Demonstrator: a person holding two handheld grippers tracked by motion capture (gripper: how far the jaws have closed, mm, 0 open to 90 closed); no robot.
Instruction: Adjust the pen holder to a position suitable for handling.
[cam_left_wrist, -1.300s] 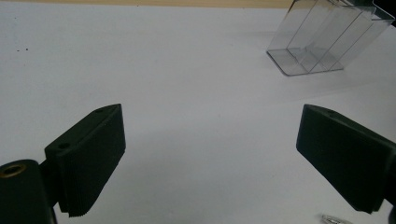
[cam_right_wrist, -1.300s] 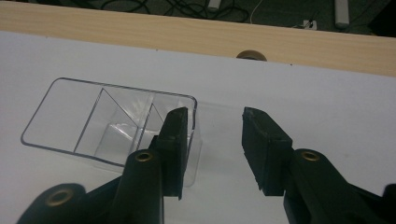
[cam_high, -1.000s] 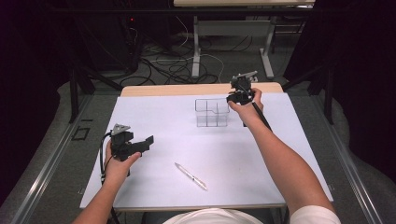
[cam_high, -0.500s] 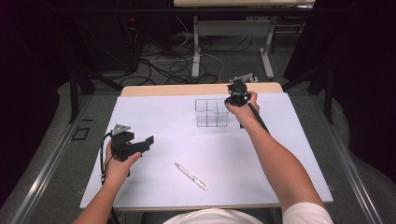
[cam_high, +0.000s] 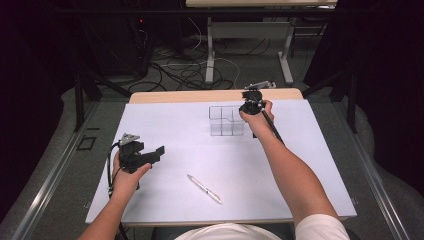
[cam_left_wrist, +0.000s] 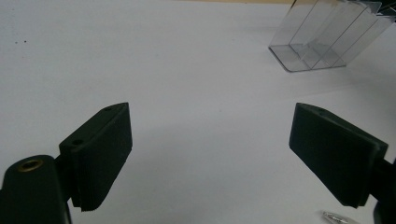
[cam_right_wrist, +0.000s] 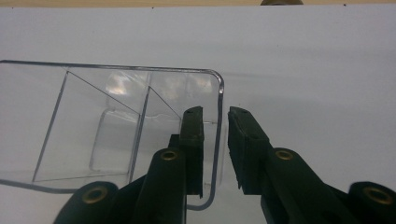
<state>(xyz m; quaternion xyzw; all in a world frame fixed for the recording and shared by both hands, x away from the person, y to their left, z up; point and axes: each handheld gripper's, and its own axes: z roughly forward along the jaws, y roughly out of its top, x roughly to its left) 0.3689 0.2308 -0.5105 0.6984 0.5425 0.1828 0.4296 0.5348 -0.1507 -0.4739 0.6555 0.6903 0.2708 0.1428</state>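
A: Right gripper (cam_high: 248, 106) first. Where is it?

B: Far side of the worktop (cam_high: 165, 125), at the right end of the clear divided organizer (cam_high: 226, 121). In the right gripper view its fingers (cam_right_wrist: 194, 140) straddle the organizer's end wall (cam_right_wrist: 218, 135), one inside the last compartment, one outside.

A: Clamped on it?

B: Not quite. The jaws have just been closing with the wall between them, but a thin gap shows on both sides of the plastic. Nearly pinched, pads not pressing, so I count them as released.

A: Organizer's place?

B: Standing on the white sheet, near the far edge, a bit right of centre. Clear plastic, several compartments, nothing visible inside them. In the left gripper view it sits at the upper right (cam_left_wrist: 327, 37).

A: Left gripper (cam_high: 150, 155)?

B: Near the left side of the worktop, held just over the sheet, well apart from the organizer. Fingers (cam_left_wrist: 100, 154) spread wide, nothing between them, just bare white sheet below.

A: Anything else?

B: A pen (cam_high: 204, 188) lies on the sheet near the front edge, angled, between the two forearms and closer to the left hand. Its tip peeks in at the bottom right of the left gripper view (cam_left_wrist: 338, 217). Neither gripper touches it.
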